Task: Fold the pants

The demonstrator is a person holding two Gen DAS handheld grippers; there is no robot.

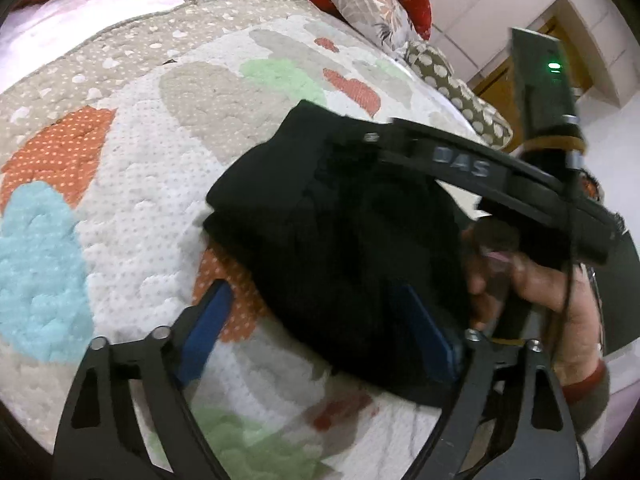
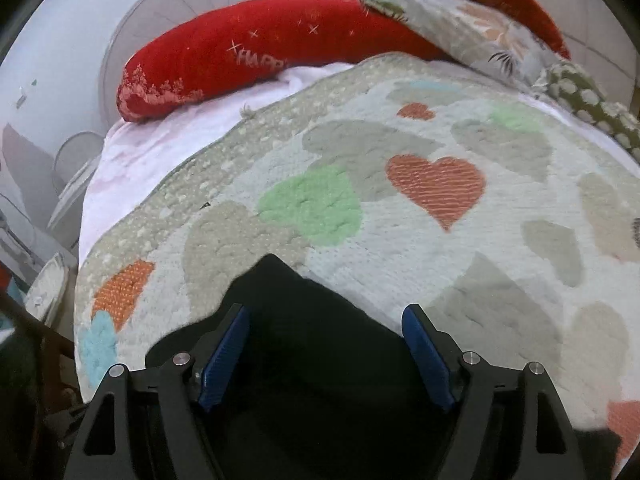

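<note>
One pair of black pants (image 1: 340, 248), already bundled into a compact folded stack, lying on the heart-print quilt (image 1: 132, 152) toward the near edge of the bed. Nothing else black on the quilt; count is one garment.

Left gripper (image 1: 316, 320): jaws spread wide, one blue pad over bare quilt, the other over the dark cloth, nothing pinched. Right gripper (image 2: 326, 352): also spread, both blue pads (image 2: 224, 356) standing apart above the pants (image 2: 304, 344) with cloth below and between them, not pressed on it. From the left wrist view the right gripper's body (image 1: 500, 176) and the person's hand (image 1: 552, 292) holding it sit at the right side of the bundle.

Step, as I read it: release after a fold. Both claws are off the fabric and the stack looks finished or nearly so. Hedge: motion blur and the all-black cloth hide the layer edges, so I cannot tell how many folds are in or whether the edges line up.

Next move likely calls for either a final half-fold (pinch a short edge with both claws, carry it over to the opposite edge) or just pulling both grippers clear without snagging the top layer.

Other counts: two grippers, two red pillows (image 2: 240, 52), one floral pillow (image 2: 480, 28), one dotted cushion (image 2: 592, 108) along the far edge.
</note>
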